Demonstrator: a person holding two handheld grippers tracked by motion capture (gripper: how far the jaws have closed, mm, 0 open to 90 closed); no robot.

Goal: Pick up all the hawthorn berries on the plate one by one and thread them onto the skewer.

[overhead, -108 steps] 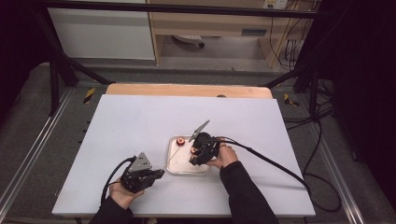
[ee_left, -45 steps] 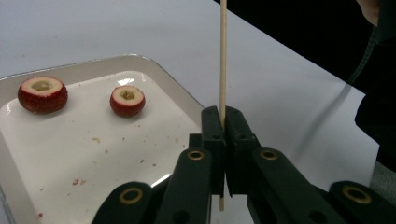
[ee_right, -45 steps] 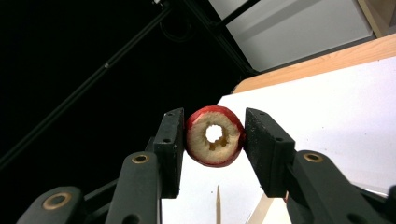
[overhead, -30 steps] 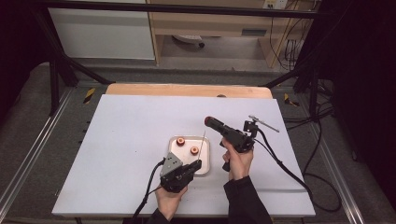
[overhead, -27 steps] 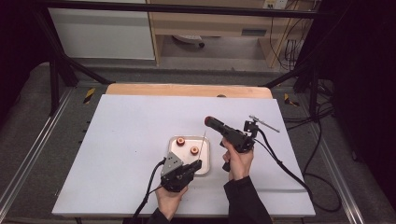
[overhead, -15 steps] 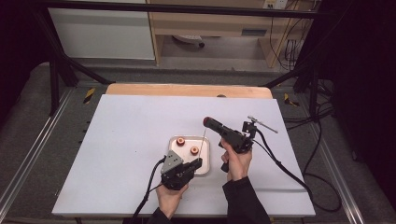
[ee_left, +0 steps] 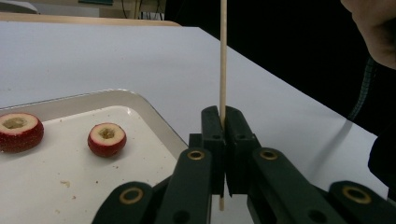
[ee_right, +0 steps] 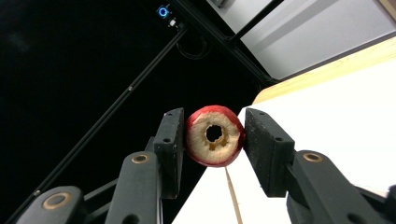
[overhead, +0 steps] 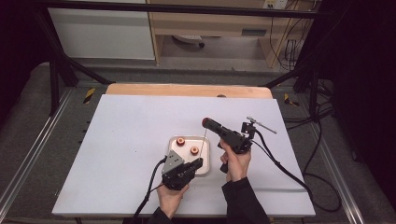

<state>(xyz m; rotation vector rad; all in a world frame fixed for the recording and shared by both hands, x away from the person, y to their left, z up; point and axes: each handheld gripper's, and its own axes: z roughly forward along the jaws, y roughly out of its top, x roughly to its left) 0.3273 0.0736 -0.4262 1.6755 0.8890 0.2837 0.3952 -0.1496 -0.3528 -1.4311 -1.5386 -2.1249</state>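
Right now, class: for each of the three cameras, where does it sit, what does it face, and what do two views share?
High view: above the table, looking down; both forearms, left gripper, right gripper.
Left gripper view: along shut jaws clamping an upright wooden skewer, beside the tray.
Right gripper view: tilted upward, jaws holding a cored red fruit.
Shared: skewer, high and left gripper views.

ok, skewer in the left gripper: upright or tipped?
Upright. The skewer rises straight from the shut left gripper, beside the tray.
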